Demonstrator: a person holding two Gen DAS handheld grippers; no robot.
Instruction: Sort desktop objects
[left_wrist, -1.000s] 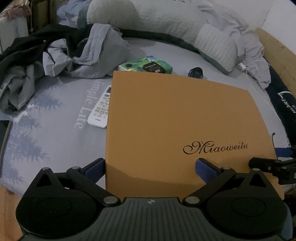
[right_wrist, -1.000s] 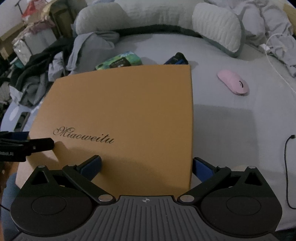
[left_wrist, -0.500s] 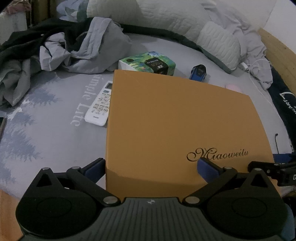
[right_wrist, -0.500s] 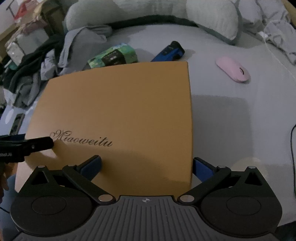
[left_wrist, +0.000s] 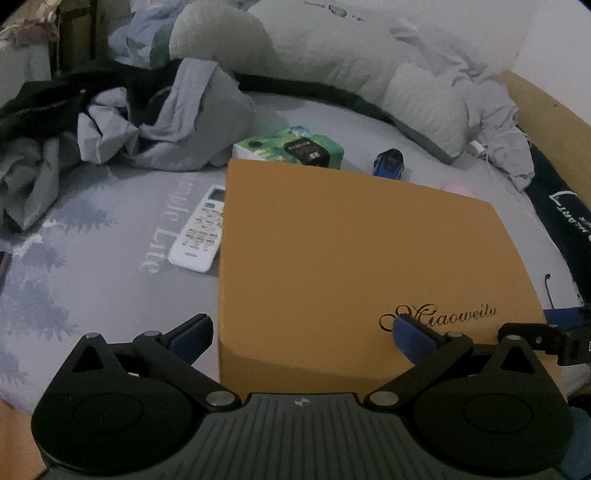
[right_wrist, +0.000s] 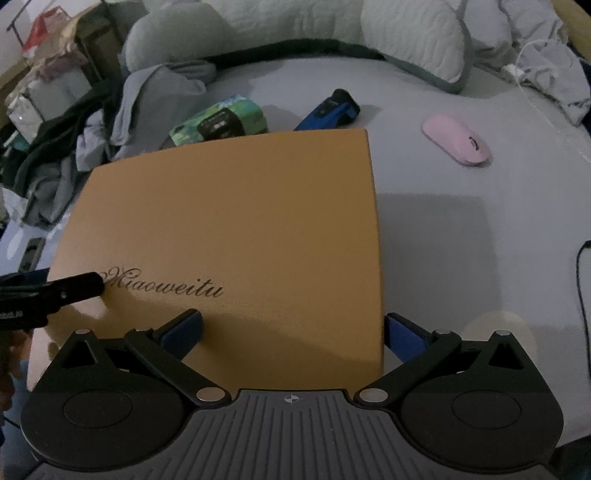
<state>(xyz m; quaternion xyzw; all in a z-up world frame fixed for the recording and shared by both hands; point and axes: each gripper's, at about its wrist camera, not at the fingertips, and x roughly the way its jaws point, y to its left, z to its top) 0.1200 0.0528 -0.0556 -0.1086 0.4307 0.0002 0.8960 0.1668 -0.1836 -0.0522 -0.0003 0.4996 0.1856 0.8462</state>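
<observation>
A dim bedroom: a grey printed bedsheet (left_wrist: 92, 236) serves as the work surface, with crumpled grey clothes (left_wrist: 177, 122) at the upper left of the left wrist view and quilted pillows (right_wrist: 413, 40) along the top of both.

A flat tan cardboard box lid with cursive lettering (left_wrist: 354, 266) fills the middle of each view. The left gripper (left_wrist: 301, 328) straddles the lid's near left corner, its jaws wide apart, one blue pad off the edge and one over the lettering. The right gripper (right_wrist: 291, 328) straddles the near right corner in the same way, jaws spread and gripping nothing.

Loose things lie around the lid: a white remote control (left_wrist: 199, 236) just beside its left edge, a green printed carton (left_wrist: 291, 149) and a blue clip-like gadget (right_wrist: 328, 110) behind its far edge, and a pink computer mouse (right_wrist: 456, 144) well apart at the upper right of the right wrist view.

My guess is that the lid is being handled by both grippers; whether it is coming off or going back on, I cannot tell. Either way, both sides need to move level so that it does not tilt.
</observation>
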